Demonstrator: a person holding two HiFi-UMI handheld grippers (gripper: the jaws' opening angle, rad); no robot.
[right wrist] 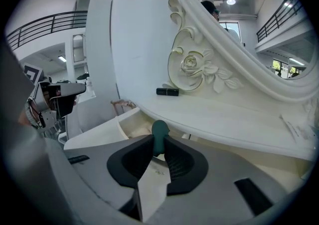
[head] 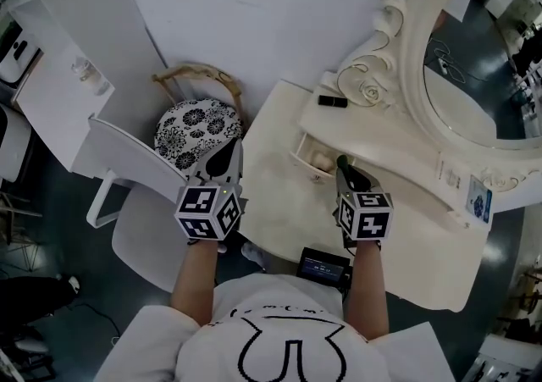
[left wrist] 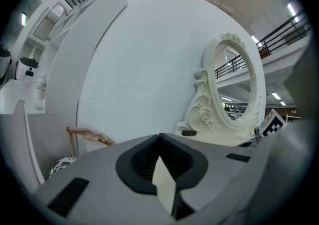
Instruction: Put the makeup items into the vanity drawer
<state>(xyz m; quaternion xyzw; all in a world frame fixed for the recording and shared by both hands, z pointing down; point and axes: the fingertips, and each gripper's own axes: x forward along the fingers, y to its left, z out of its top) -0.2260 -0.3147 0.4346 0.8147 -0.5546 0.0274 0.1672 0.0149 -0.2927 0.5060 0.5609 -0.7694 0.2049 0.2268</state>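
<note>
While forearm (head: 367, 285) outstretched, right gripper (right wrist: 158, 142) around green tube (right wrist: 159, 131) near open drawer (head: 310, 157).

Head view: high overhead, facing steeply down on the cream vanity (head: 271, 202), with the left gripper (head: 232, 146) and right gripper (head: 343, 165) near the frame's middle. Left gripper view: low behind its closed fingers (left wrist: 139, 161), looking level past their tips; the mirror (left wrist: 239, 89) sits well beyond and right of them. Right gripper view: tight behind its fingers (right wrist: 180, 161), which pinch a dark green item (right wrist: 160, 134); the drawer (right wrist: 132, 124) lies just past the tips. All three views share the black tube (head: 332, 101) at the mirror's foot.
</note>
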